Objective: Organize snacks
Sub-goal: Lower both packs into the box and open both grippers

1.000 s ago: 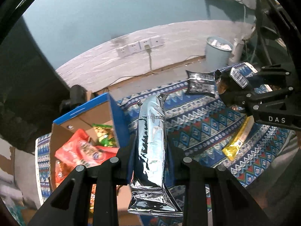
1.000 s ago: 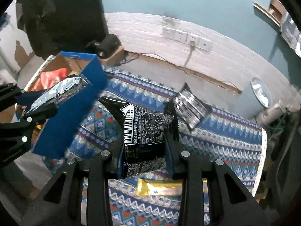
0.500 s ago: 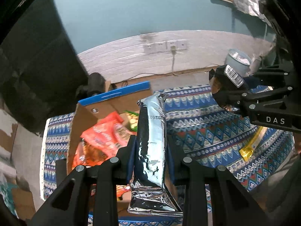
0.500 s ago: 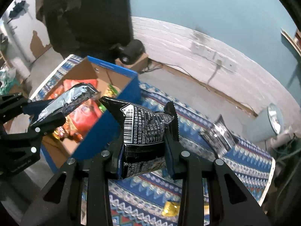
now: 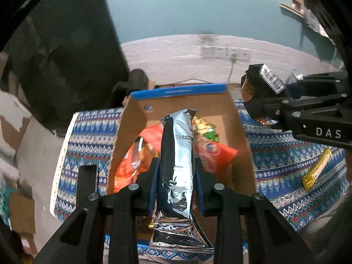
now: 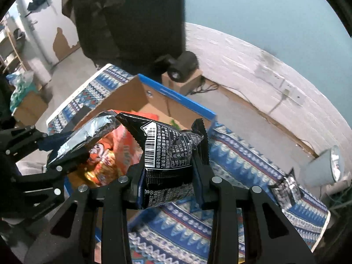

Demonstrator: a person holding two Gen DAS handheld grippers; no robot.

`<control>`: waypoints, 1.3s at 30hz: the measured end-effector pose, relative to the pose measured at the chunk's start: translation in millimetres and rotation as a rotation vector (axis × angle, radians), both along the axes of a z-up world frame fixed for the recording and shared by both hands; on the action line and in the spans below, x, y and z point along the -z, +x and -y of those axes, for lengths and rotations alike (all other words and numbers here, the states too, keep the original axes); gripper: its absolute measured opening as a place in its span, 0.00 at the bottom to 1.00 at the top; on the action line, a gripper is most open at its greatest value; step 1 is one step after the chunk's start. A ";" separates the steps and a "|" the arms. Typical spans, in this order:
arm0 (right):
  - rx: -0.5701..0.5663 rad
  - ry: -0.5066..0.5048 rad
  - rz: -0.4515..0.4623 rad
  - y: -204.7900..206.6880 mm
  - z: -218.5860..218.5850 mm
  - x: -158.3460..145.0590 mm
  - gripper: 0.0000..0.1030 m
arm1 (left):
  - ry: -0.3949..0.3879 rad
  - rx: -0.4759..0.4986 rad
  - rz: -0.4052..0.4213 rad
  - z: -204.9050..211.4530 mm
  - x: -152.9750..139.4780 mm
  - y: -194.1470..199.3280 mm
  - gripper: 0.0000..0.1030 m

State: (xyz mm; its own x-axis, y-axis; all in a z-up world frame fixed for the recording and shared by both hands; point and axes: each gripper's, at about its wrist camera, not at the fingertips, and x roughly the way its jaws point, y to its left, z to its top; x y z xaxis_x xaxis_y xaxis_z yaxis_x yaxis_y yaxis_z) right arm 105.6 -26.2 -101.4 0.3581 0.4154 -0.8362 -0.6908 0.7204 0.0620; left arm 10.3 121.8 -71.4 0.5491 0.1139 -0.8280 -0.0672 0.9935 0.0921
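The left gripper (image 5: pixel 177 176) is clamped across the lower half of a silver pack (image 5: pixel 177 154), which stands up between the pads and points out over the box (image 5: pixel 244 145). The right gripper (image 6: pixel 168 173) is clenched on a black pack (image 6: pixel 169 154), pinched near its lower half with the serrated top edges flaring free above the pads.

Both packs look light, puffy and soft: thin crinkled film that dents under the pads. The foil is probably slick, so a grip across the flat body, as here, seems safer than one on a sealed end, which could slide out. Whatever is inside may crush, so a hard squeeze is a risk. Once let go, each should drop limply rather than stand.

In the left wrist view the silver pack hangs above the open box; in the right wrist view the black pack is over the box's near corner, close beside the silver one.

The box is open-topped cardboard with a blue rim, sitting on a patterned cloth (image 5: pixel 286 154). It already holds orange bags (image 5: pixel 132 165) and a green pack (image 5: pixel 208 132), loosely heaped, with bare floor at the far end. Still out on the cloth are a yellow bar (image 5: pixel 316 169) and a dark pack (image 6: pixel 286 187), well apart from the box.
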 end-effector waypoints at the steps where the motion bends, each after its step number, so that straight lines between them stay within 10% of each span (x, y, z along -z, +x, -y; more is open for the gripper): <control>1: -0.005 0.002 -0.008 0.1 -4.6 1.8 0.32 | -0.002 -0.010 -0.003 -5.2 1.8 -0.7 0.29; 16: -0.065 -0.014 -0.092 -2.1 -50.4 31.2 0.33 | -0.044 -0.088 -0.073 -33.8 25.9 -2.7 0.29; 21: -0.065 0.003 -0.090 -5.1 -49.8 30.5 0.66 | -0.012 -0.106 -0.081 -32.5 27.8 -1.8 0.52; 24: -0.041 0.015 -0.077 -2.2 -42.8 24.8 0.66 | -0.016 -0.120 -0.055 -33.8 21.5 -3.7 0.64; 39: 0.064 0.003 -0.087 9.7 12.4 22.9 0.68 | 0.010 -0.071 -0.043 -4.9 14.4 4.5 0.65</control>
State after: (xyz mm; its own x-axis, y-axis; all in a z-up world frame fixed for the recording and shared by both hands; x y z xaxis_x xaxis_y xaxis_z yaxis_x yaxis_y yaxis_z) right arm 115.2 -38.5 -124.3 0.3100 0.3965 -0.8641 -0.6356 0.7623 0.1218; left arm 14.9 126.7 -85.8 0.5032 0.1598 -0.8493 -0.1335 0.9853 0.1062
